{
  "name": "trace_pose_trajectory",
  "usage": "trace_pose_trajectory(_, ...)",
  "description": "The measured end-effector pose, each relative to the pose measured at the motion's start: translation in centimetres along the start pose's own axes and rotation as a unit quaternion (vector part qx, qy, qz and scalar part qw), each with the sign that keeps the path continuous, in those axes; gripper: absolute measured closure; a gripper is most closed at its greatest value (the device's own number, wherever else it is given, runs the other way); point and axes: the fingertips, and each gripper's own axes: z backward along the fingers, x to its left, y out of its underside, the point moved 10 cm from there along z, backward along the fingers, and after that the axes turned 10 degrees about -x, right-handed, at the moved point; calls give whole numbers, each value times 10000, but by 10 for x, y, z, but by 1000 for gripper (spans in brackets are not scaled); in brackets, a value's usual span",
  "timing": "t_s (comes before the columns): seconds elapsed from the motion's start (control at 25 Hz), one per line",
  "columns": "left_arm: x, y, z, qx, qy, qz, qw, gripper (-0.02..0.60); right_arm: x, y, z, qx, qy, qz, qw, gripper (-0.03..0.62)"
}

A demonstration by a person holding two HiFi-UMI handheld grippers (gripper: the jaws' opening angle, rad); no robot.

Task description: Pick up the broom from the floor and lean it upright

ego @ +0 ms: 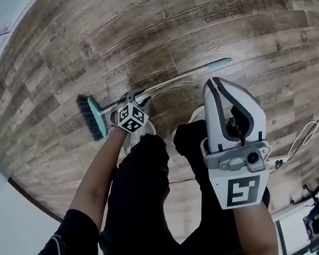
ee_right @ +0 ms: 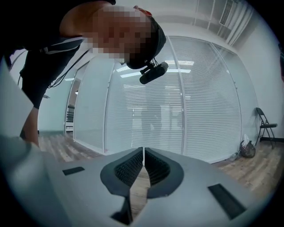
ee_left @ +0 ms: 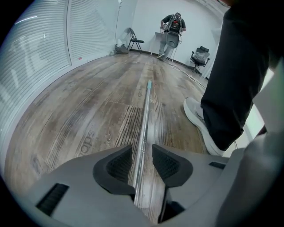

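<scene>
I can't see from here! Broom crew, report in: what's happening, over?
Left tongs open, astride broom handle lying on floor, no squeeze yet. Right tongs shut, empty. Shoe beside handle, not on it.

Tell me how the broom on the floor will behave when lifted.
The broom has a thin, shiny handle that looks stiff and smooth, so it may slip or twist in the grip. The left gripper straddles it near the brush head, so the long far end will probably dip. Slim overall, likely light.
</scene>
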Motion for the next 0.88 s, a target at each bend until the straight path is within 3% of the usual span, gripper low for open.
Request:
trace_pose_trajectory(0.36,0,13,-28,531,155,-133,9984,431,-15,32,-12,72,-103,-326,9994,572)
trace_pose_trajectory(0.6,2,12,-50,997,453,46,9940,425,-13,48,-38,188,-285,-667,9972,572)
trace_pose_trajectory(0.88,6,14,-53,1091,222,309,9933,458,-16,59,-69,281,-668,-660,9952,572)
